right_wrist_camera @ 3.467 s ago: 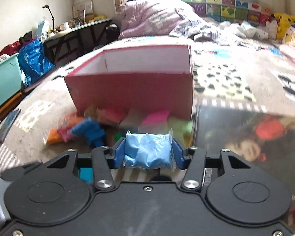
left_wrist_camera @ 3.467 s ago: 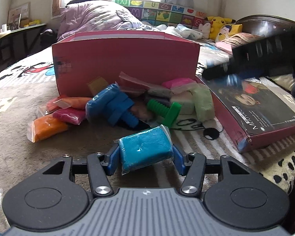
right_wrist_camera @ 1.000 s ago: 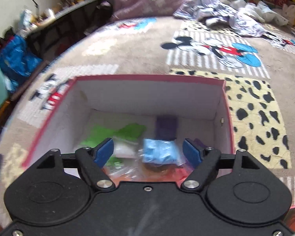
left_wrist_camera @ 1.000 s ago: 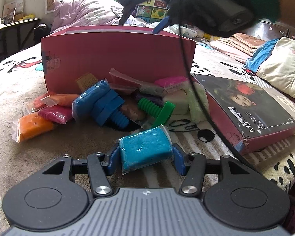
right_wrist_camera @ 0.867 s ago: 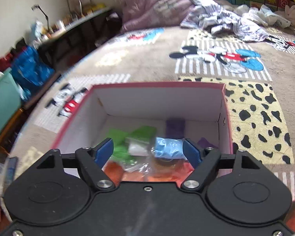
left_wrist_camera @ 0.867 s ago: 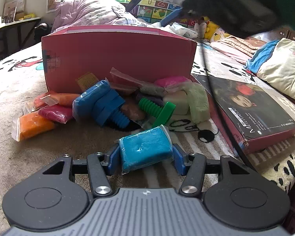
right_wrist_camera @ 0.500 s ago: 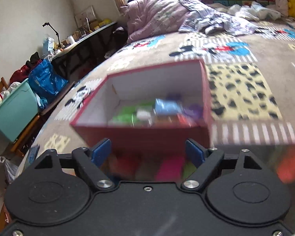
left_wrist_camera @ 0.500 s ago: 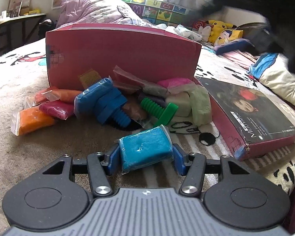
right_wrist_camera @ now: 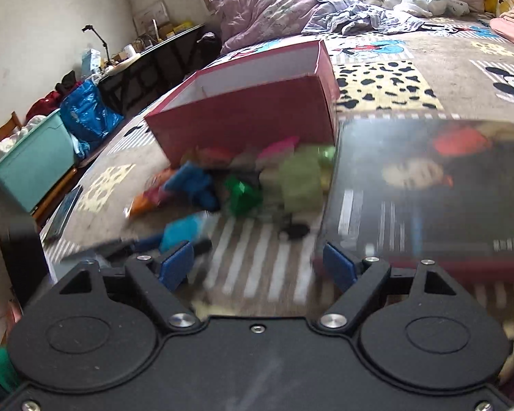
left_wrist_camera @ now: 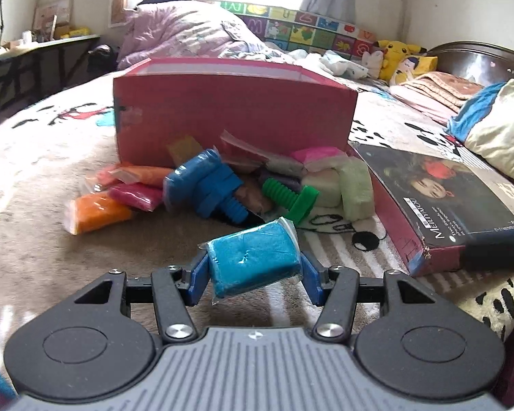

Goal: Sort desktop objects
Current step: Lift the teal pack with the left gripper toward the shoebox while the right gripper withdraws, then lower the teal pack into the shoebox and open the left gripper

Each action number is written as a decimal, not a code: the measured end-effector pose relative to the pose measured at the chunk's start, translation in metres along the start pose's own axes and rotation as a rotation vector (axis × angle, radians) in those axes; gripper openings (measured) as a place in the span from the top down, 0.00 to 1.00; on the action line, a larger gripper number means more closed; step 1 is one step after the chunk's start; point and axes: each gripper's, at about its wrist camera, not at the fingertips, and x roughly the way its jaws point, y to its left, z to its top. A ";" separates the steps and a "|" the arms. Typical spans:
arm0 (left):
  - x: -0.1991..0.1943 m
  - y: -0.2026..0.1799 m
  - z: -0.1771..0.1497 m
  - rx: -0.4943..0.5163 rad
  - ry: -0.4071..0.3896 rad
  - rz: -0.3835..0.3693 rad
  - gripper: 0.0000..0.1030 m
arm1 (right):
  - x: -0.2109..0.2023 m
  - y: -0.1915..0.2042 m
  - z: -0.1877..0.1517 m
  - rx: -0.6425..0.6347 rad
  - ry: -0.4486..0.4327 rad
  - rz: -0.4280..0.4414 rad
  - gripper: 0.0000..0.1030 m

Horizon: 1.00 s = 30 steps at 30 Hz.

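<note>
My left gripper (left_wrist_camera: 253,274) is shut on a bagged block of teal-blue clay (left_wrist_camera: 253,260), held low over the bedspread. Ahead of it lies a heap of clay bags with a blue toy bolt (left_wrist_camera: 212,191) and a green toy bolt (left_wrist_camera: 291,195), piled against the pink box (left_wrist_camera: 233,106). My right gripper (right_wrist_camera: 257,267) is open with nothing between its fingers, back from the pile and blurred by motion. In the right wrist view the pink box (right_wrist_camera: 253,116) stands open-topped behind the pile (right_wrist_camera: 243,185), and the left gripper with the blue clay (right_wrist_camera: 181,233) shows at lower left.
The box lid (left_wrist_camera: 445,198), dark with a printed picture, lies right of the pile. Orange and magenta clay bags (left_wrist_camera: 99,212) lie at the left. Pillows and plush toys (left_wrist_camera: 404,58) sit at the back right. A teal bin (right_wrist_camera: 34,161) and blue bag stand beside the bed.
My right gripper dropped its light-blue clay bag into the pink box, then drew back and down to the front of the pile, open. The left gripper stayed put, holding its clay.
</note>
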 end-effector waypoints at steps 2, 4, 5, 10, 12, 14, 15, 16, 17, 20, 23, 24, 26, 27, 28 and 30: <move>-0.007 0.001 0.005 -0.018 -0.008 0.008 0.47 | -0.004 0.000 -0.014 -0.026 -0.010 0.000 0.19; -0.013 0.002 0.012 -0.020 -0.019 0.017 0.47 | -0.007 0.000 -0.025 -0.056 -0.020 0.001 0.19; -0.016 0.002 0.017 -0.021 -0.026 0.020 0.47 | -0.009 0.000 -0.031 -0.066 -0.027 0.000 0.19; -0.029 0.003 0.047 0.000 -0.069 0.043 0.47 | -0.010 -0.004 -0.056 -0.100 -0.057 0.021 0.19; -0.031 0.004 0.062 0.014 -0.087 0.049 0.47 | -0.010 -0.004 -0.063 -0.125 -0.067 0.034 0.19; -0.030 0.006 0.078 0.020 -0.102 0.056 0.47 | -0.011 -0.004 -0.066 -0.148 -0.083 0.041 0.19; -0.030 0.007 0.087 0.025 -0.111 0.063 0.47 | -0.011 -0.004 -0.068 -0.160 -0.092 0.044 0.19; -0.029 0.008 0.096 0.029 -0.120 0.069 0.47 | -0.012 -0.005 -0.068 -0.159 -0.099 0.050 0.19; -0.028 0.009 0.105 0.030 -0.129 0.073 0.47 | -0.013 -0.006 -0.068 -0.156 -0.106 0.056 0.19; -0.019 0.013 0.134 0.027 -0.137 0.083 0.47 | -0.015 -0.009 -0.068 -0.145 -0.128 0.073 0.19; 0.001 0.019 0.161 0.020 -0.119 0.090 0.47 | -0.017 -0.012 -0.068 -0.135 -0.149 0.090 0.19; 0.008 0.020 0.169 0.020 -0.110 0.092 0.47 | -0.017 -0.013 -0.068 -0.131 -0.157 0.096 0.19; 0.023 0.024 0.183 0.019 -0.090 0.095 0.47 | -0.017 -0.012 -0.068 -0.134 -0.164 0.106 0.19; 0.032 0.027 0.188 0.009 -0.076 0.094 0.47 | -0.017 -0.012 -0.068 -0.137 -0.166 0.110 0.19; 0.041 0.029 0.193 0.004 -0.062 0.094 0.47 | -0.017 -0.012 -0.068 -0.140 -0.168 0.115 0.19; 0.060 0.032 0.201 0.006 -0.034 0.103 0.47 | -0.016 -0.012 -0.067 -0.144 -0.171 0.123 0.19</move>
